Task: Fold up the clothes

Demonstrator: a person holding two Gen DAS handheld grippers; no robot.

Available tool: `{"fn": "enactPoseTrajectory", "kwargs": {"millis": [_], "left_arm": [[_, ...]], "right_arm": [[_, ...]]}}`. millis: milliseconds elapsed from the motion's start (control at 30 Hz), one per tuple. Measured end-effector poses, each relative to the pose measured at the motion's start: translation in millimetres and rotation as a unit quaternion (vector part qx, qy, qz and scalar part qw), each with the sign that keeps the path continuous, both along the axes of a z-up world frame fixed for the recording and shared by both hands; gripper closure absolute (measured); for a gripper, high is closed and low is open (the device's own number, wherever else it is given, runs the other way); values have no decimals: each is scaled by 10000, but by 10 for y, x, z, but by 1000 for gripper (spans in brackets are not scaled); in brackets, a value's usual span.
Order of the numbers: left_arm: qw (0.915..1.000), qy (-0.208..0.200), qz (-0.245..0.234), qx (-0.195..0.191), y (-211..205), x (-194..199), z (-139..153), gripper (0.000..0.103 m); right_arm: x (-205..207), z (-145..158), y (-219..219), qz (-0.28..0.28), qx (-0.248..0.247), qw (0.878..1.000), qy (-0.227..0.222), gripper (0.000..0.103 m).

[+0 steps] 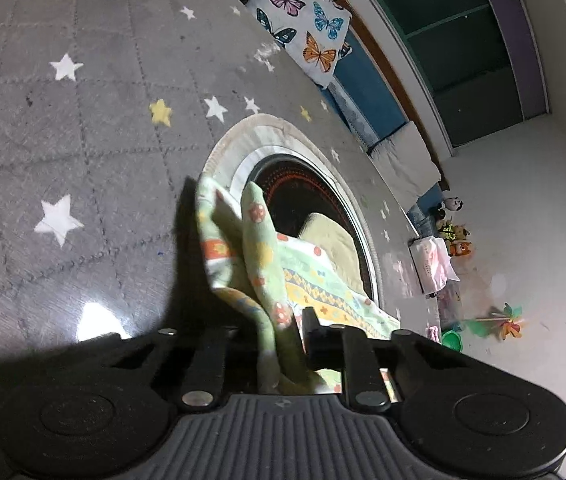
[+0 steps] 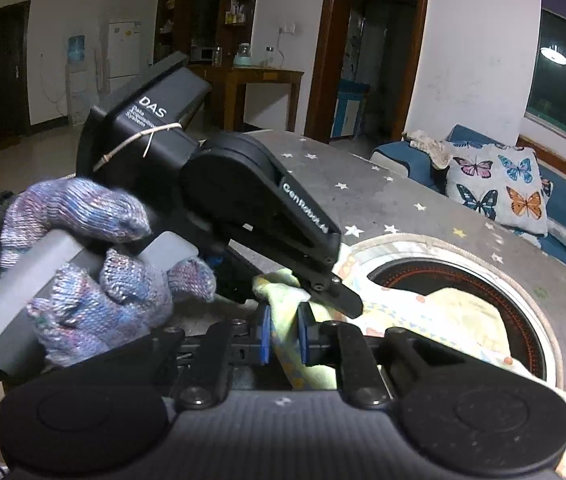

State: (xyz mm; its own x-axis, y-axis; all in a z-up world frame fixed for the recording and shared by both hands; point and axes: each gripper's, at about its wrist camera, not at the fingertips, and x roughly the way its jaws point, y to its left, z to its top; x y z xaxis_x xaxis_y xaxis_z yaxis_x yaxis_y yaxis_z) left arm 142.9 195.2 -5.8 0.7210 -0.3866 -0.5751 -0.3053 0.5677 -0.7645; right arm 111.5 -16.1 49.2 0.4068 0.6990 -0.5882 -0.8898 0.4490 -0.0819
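Both tools (left point(image 1: 279, 340), right point(image 2: 283, 334)) pinch patterned cloth point(image 1: 259, 240); right view shows gloved hand point(image 2: 95, 256).

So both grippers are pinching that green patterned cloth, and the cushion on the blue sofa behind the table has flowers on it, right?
Not quite: the cushion on the blue sofa has butterflies on it, not flowers, as the right wrist view shows clearly. The rest holds: the left gripper and the right gripper are both shut on the green patterned cloth, over the star-printed table.
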Motion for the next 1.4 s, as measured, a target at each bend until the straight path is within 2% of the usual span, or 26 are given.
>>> {"fn": "enactPoseTrajectory", "kwargs": {"millis": [133,333,433,567,667,867,967,1033,1100,1167,1400], "left_arm": [[9999,80,56,74,25,-9,-36,89],[9999,82,65,115,31,-32,-62,89],[9998,98,70,160,23,-40,-58,89],[9996,111,63,242,15,-40,-53,89],[9993,93,32,347,-3,-37,-35,89],[9984,67,-21,557,-41,-15,10,89],[9981,82,-32,609,-50,-3,16,89],[9978,69,-47,656,-60,6,31,89],[9974,28,-74,723,-82,19,75,89],[9968,-12,-101,790,-105,32,118,89],[9934,-293,-330,1061,-277,164,385,93]], "right_arm": [[117,17,-236,-249,203,9992,247,85],[546,-86,-681,-1300,-25,9913,210,85],[795,-182,-897,-1930,-211,9808,158,80],[1160,-309,-1204,-2748,-259,9609,205,76],[1330,-375,-1406,-3155,-147,9485,266,65],[1539,-479,-1693,-3523,349,9308,904,64],[1574,-494,-1731,-3562,491,9279,983,64],[1570,-500,-1715,-3533,481,9292,971,67],[1532,-481,-1677,-3466,468,9316,992,85],[1518,-465,-1657,-3419,485,9328,1028,93],[1364,-186,-1851,-3381,928,9323,890,96]]}}
